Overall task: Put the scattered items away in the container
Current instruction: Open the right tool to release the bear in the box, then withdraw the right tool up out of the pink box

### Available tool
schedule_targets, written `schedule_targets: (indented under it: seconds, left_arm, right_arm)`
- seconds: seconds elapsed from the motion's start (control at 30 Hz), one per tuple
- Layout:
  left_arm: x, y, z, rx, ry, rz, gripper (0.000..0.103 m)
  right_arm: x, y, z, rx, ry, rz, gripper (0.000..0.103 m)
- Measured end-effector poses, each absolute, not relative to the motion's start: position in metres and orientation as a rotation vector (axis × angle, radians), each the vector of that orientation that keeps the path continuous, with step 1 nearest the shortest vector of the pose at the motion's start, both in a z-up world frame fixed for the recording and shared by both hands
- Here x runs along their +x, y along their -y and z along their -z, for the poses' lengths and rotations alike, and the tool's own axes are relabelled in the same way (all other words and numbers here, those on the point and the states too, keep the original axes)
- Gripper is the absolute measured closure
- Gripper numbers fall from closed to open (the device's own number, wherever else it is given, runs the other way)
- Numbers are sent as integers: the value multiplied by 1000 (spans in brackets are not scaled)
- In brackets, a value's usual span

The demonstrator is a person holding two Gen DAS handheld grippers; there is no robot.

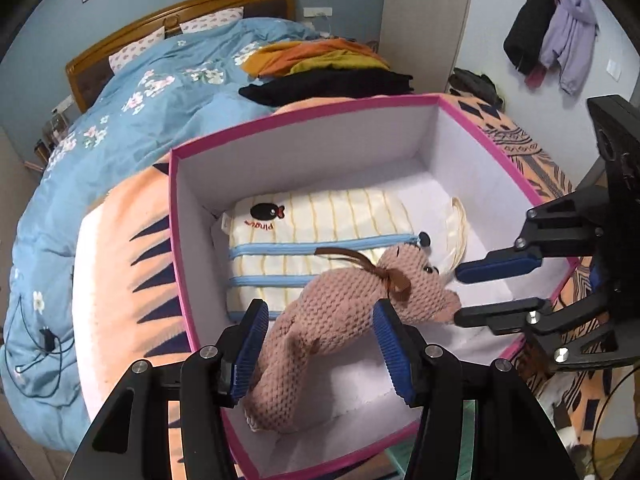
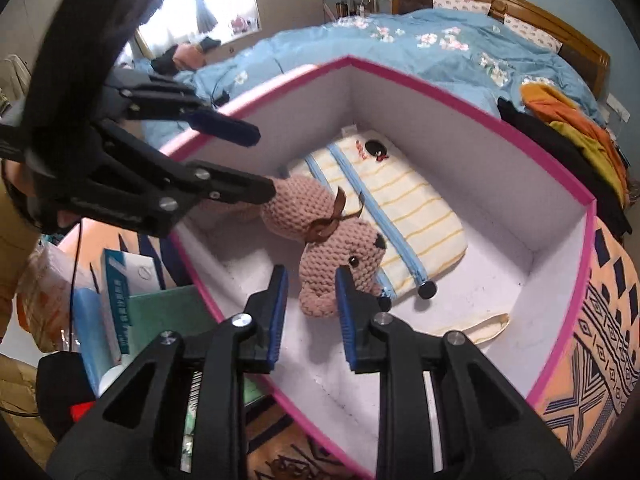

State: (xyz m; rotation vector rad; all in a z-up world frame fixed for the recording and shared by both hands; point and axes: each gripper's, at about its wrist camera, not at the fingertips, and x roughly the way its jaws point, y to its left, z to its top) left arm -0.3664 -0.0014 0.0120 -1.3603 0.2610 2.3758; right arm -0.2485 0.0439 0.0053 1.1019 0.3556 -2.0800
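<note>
A: A bedroom: on the bed [image 1: 120, 128] sits a pink-rimmed box [image 1: 304, 120]. What lies inside?

B: A knitted bear [image 1: 344, 312] across a striped pouch [image 1: 320, 216].

A: The grippers?

B: Left gripper [image 1: 320, 344], fingers spread either side of the bear, not gripping; right gripper [image 2: 311, 308] released at its head

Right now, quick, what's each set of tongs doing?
Left tongs: open, fingers either side of the knitted bear, not gripping.
Right tongs: open, holding nothing.
</note>
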Motion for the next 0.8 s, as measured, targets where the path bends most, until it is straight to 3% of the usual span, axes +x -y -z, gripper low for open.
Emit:
schedule_targets:
  seconds: [0.33, 0.43, 0.57, 0.67, 0.8]
  left_arm:
    - [-364, -14, 10, -1438, -297, -2336, 41]
    - [-355, -13, 2, -1416, -289, -2367, 41]
    - [-341, -11, -13, -1378, -267, -2424, 32]
    - [-331, -9, -26, -1345, -229, -2468, 27]
    - [-319, -9, -37, -1332, -170, -2500, 26]
  right_arm:
    - [-252, -66, -5, 1077, -150, 2140, 76]
    - [-240, -76, -9, 1045, -108, 2148, 71]
    - [-225, -88, -14, 1001, -54, 2160, 69]
    - [-214, -91, -19, 972, -36, 2161, 60]
    - [-203, -95, -21, 951, -10, 2158, 59]
